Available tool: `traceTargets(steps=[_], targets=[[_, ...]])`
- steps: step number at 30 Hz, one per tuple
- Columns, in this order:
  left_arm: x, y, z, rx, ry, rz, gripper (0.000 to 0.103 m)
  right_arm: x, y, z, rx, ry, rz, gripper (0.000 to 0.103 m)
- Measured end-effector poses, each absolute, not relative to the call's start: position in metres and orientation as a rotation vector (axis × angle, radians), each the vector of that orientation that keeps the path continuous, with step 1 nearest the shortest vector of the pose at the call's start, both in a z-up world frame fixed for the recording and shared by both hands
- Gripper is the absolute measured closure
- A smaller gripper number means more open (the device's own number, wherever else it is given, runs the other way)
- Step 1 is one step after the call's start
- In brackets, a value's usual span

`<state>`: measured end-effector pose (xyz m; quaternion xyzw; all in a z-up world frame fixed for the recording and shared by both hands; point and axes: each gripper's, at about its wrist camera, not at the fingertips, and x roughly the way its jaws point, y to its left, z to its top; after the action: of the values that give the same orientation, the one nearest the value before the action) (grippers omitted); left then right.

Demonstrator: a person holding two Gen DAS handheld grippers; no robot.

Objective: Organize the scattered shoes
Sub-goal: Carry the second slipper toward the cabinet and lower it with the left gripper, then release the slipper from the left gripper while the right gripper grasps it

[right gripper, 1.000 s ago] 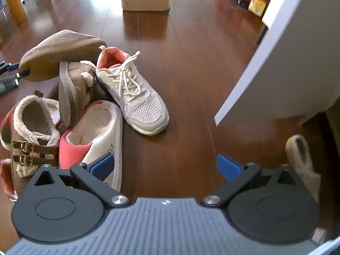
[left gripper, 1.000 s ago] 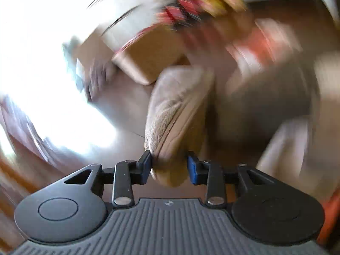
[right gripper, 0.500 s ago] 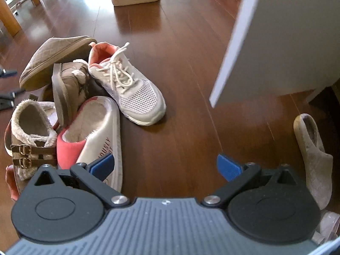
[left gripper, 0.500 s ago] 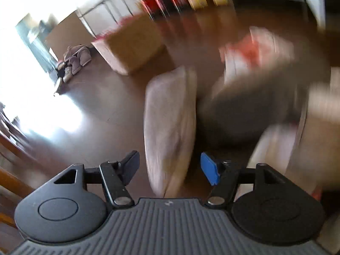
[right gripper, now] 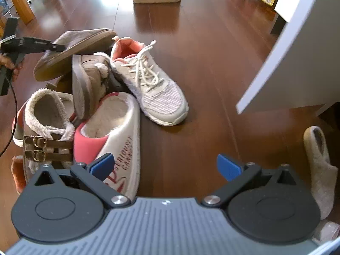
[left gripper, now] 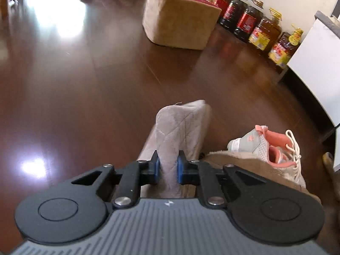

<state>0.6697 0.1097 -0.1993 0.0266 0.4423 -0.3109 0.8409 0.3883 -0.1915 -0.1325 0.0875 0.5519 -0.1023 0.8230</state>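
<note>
Quilted grey-brown fabric covered the slipper (left gripper: 180, 131) that the left gripper (left gripper: 167, 167) had clamped between its blue pads, the soft upper pinched into a narrow fold. From the left wrist camera only this stitched upper showed, rising away from the jaws above the dark wooden floor (left gripper: 85, 85). The right wrist camera gave the other side: the same slipper (right gripper: 74, 53) hung tilted above the pile with its flat brown sole facing the lens, and the left gripper (right gripper: 53, 47) reached in from the left edge, a hand (right gripper: 8, 65) behind it.

The right gripper (right gripper: 165, 166) stood wide open over the floor with nothing between its jaws.

Only the right view showed the whole heap: a white laced sneaker (right gripper: 148, 85) with a pink lining, a white and pink fleece slipper (right gripper: 114, 131) just beside it, a fleece-lined shoe with two buckled straps (right gripper: 44, 131), and a tan shoe on its side (right gripper: 89, 85) between them. A lone grey slipper (right gripper: 318, 165) lay well apart at the right, near a white cabinet (right gripper: 301, 53).

Only the left view showed the row of oil bottles (left gripper: 255, 21) along the wall. A brown cube stool (left gripper: 180, 19) stood near them, and of the sneaker (left gripper: 274, 146) only the heel showed.
</note>
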Motion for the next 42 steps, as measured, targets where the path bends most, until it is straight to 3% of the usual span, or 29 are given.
traceTargets(steps=[5,12,17,25,29,33,35,42], targets=[[0.615,0.126,-0.131,0.033,0.822,-0.6,0.09,0.372,-0.211,-0.121,0.217,1.159,-0.201,0.001],[0.463,0.102,-0.023,-0.004,0.732,-0.684,0.09,0.334,-0.251,-0.101,0.272,1.068,-0.137,0.001],[0.383,0.039,-0.035,0.003,0.826,-0.74,0.09,0.279,-0.301,-0.112,0.321,1.02,-0.188,0.001],[0.278,-0.09,-0.123,0.271,1.072,-0.783,0.087,0.156,-0.36,-0.135,0.394,1.032,-0.283,0.001],[0.208,-0.126,-0.13,0.434,1.146,-0.806,0.082,0.099,-0.368,-0.131,0.426,1.031,-0.322,0.001],[0.154,-0.124,-0.076,0.517,1.08,-0.842,0.072,0.042,-0.366,-0.126,0.501,1.008,-0.299,0.001],[0.146,-0.117,-0.054,0.501,1.079,-0.814,0.056,0.034,-0.359,-0.133,0.493,1.008,-0.294,0.001],[0.119,-0.054,0.031,0.361,1.057,-0.646,0.043,0.067,-0.273,-0.186,0.42,1.09,-0.094,0.001]])
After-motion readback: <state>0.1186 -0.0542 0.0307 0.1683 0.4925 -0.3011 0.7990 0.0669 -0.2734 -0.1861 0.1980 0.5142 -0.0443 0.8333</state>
